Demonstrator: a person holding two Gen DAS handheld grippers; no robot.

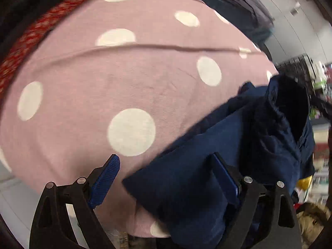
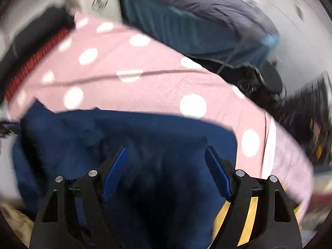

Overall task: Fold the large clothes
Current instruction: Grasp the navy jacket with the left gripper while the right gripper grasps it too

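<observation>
Near, both grippers are spread, grasping nothing: the left gripper (image 1: 166,178) straddles a corner of the navy garment (image 1: 238,145), the right gripper (image 2: 166,172) hangs over it. Beyond lies the spotted pink sheet (image 1: 124,72); farthest, a grey pillow (image 2: 207,4).

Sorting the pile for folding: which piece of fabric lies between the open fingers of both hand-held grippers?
The navy blue garment, plain and dark, lying on the pink polka-dot cover; the teal fabric sits far behind.
</observation>
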